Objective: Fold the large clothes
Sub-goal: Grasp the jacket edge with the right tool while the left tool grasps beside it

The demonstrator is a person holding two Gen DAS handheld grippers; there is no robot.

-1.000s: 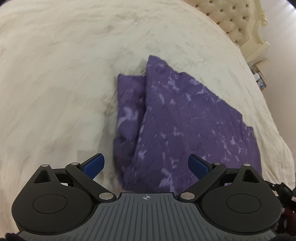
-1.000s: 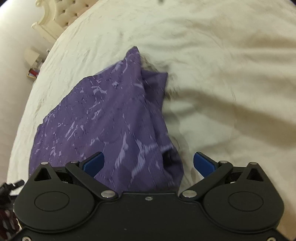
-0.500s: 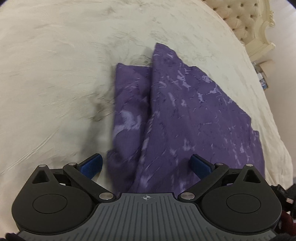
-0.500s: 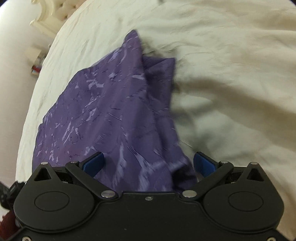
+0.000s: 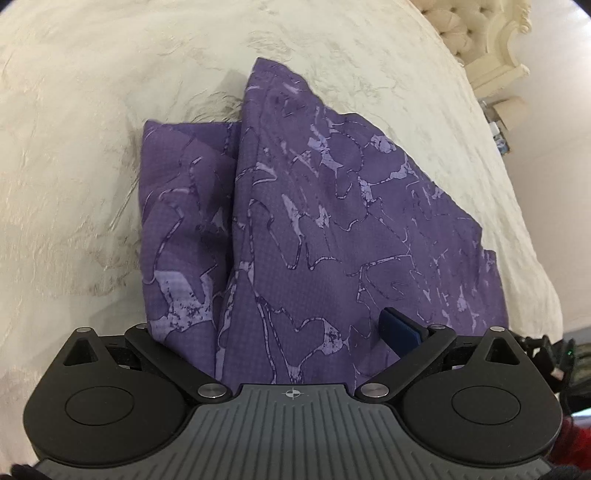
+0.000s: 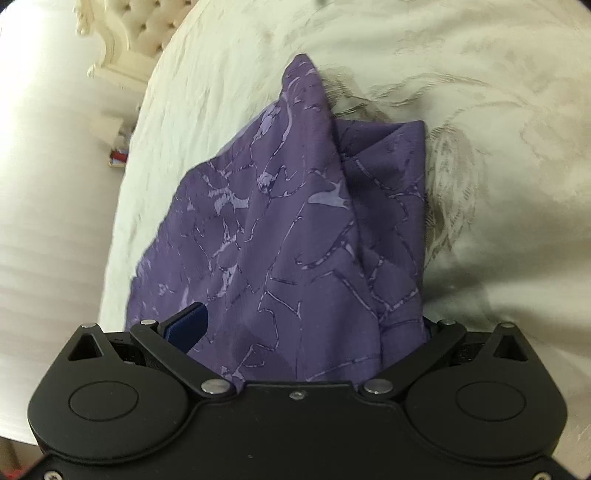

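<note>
Change since a second ago: both grippers have moved in over the near edge of the purple garment, which now fills more of each view and drapes across the jaws.
Left wrist view: the left gripper point(image 5: 273, 332) has its jaws spread wide; one blue pad point(image 5: 400, 326) shows on the right, while the other is hidden under the cloth.
Garment, left view: the purple marbled garment point(image 5: 332, 206) lies partly folded on the cream bedspread point(image 5: 74, 147), with a ridge running away from the camera and a lower flap to the left of it.
Background, left view: a tufted headboard point(image 5: 458, 22) stands at the far right corner.
Right wrist view: the right gripper point(image 6: 314, 332) is also wide open; its left pad point(image 6: 188, 325) shows, and the right one is buried under the fabric.
Garment, right view: the garment point(image 6: 280, 229) bunches up between the open jaws, peaking at the far end.
Risk: closing now may catch only the top layer or a loose bunch, because the layers sit uneven at the edge; the fold would then drag crooked or slip apart.
</note>
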